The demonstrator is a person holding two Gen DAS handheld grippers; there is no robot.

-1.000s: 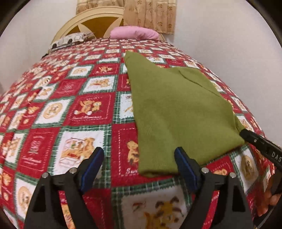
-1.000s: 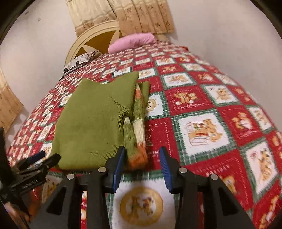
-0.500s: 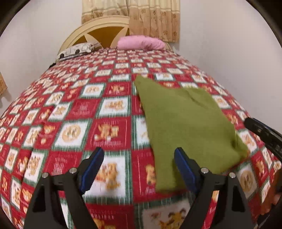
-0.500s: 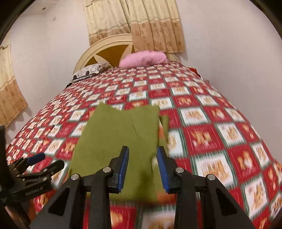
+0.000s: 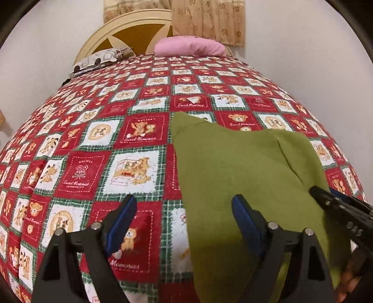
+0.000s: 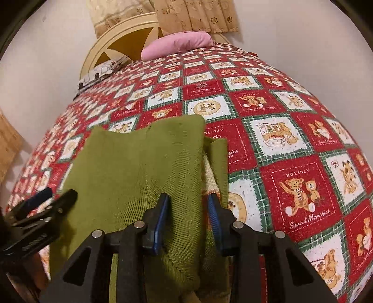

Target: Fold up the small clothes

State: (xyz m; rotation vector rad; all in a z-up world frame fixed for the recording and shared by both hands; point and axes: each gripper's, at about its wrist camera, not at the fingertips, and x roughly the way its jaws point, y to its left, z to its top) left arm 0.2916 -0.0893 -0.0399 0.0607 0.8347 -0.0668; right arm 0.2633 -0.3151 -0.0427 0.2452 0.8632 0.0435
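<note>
A green knitted sweater lies folded on the red patchwork quilt, its near end running under both grippers. My left gripper is wide and its jaws are opening. The sweater's left edge passes between its fingers, and neither pad presses on it. My right gripper holds the sweater at its right fold, beside the striped sleeve. Its jaws are opening slightly, and the pads still touch the bunched knit. Each gripper shows in the other's view, the right gripper at the right edge and the left gripper at the left.
A pink pillow and a patterned pillow lie at the head of the bed below a cream headboard. Beige curtains hang behind. A white wall runs along the bed's right side.
The sweater has slid over the quilt toward the near edge, along with the right gripper. Its near end, earlier in front of the fingertips, now lies beneath both grippers. The left jaws have widened.
</note>
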